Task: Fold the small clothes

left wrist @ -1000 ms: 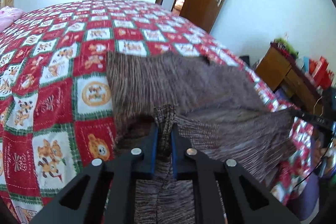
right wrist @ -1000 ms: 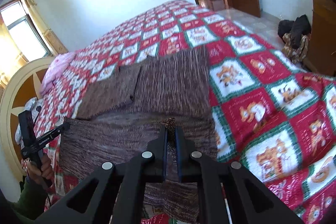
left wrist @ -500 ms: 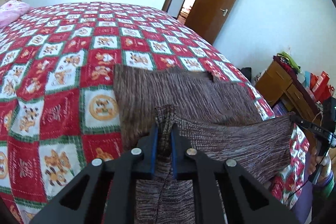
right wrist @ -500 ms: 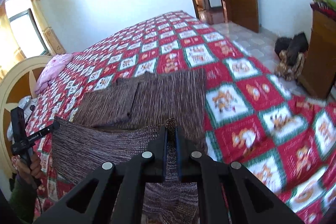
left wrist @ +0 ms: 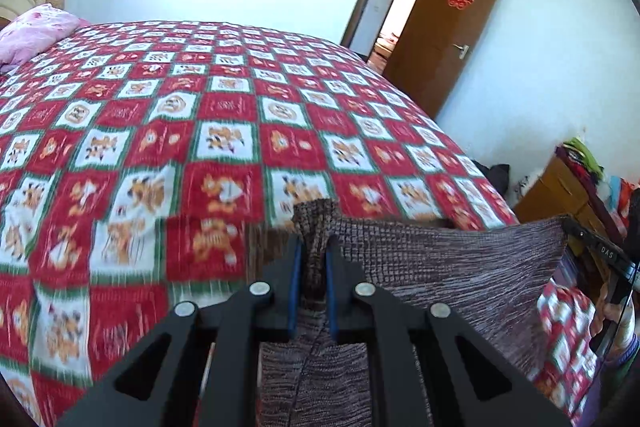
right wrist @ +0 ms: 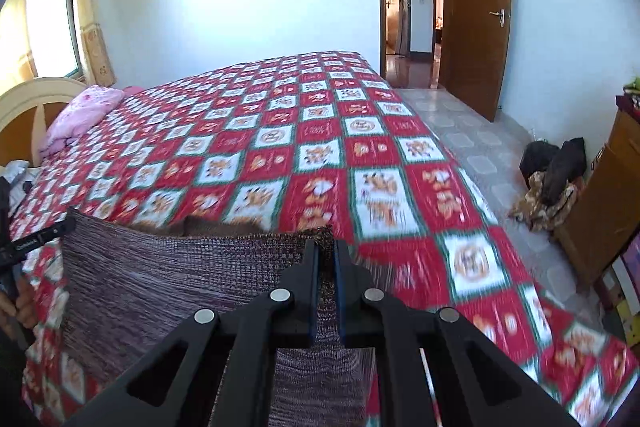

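Observation:
A brown knitted garment (left wrist: 460,267) hangs stretched between my two grippers above a red, white and green patterned bedspread (left wrist: 160,131). My left gripper (left wrist: 312,247) is shut on one corner of the garment. My right gripper (right wrist: 326,247) is shut on the other corner; the cloth (right wrist: 180,275) spreads leftward from it. The right gripper also shows at the right edge of the left wrist view (left wrist: 600,251), and the left gripper at the left edge of the right wrist view (right wrist: 36,239). A small part of the garment (right wrist: 216,225) still lies on the bed behind the lifted edge.
A pink pillow (right wrist: 80,115) and a headboard (right wrist: 24,103) are at the bed's far left. A wooden cabinet (right wrist: 612,195) stands at the right, with dark clothes (right wrist: 552,171) on the tiled floor. A brown door (right wrist: 476,7) stands open behind.
Both grippers have risen with the garment's edge. The part lying flat on the bed is now mostly hidden behind the lifted cloth, and more of the room shows.

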A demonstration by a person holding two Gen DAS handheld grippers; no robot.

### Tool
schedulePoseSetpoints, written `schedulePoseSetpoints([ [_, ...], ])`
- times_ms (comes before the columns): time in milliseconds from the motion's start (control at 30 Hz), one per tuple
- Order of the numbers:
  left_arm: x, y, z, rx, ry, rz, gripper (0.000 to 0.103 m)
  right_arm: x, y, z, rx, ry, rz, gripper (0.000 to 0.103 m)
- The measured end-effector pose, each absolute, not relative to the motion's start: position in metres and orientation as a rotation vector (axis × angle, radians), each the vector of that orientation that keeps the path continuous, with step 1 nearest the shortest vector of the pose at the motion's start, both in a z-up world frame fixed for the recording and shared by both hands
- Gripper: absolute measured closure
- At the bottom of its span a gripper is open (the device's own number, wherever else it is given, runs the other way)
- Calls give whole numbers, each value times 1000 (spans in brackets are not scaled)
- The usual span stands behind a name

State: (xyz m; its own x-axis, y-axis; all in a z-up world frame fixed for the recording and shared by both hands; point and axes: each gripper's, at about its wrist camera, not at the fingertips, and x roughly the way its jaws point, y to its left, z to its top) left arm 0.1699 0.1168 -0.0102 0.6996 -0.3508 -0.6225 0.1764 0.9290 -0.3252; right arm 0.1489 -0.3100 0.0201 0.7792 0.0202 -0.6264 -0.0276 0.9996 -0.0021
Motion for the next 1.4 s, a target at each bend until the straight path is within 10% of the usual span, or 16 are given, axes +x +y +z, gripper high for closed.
schedulePoseSetpoints([
  [367, 228, 96, -80, -212, 863, -184, 81, 228, -332, -99, -3, 823, -141, 96],
  [767, 190, 103, -49, -127, 832, -108, 42, 166, -321, -32, 99, 649, -155, 93],
  [1400, 90, 49, -76, 64, 861, -114, 36, 74, -163, -125, 162, 1006, 225, 93],
])
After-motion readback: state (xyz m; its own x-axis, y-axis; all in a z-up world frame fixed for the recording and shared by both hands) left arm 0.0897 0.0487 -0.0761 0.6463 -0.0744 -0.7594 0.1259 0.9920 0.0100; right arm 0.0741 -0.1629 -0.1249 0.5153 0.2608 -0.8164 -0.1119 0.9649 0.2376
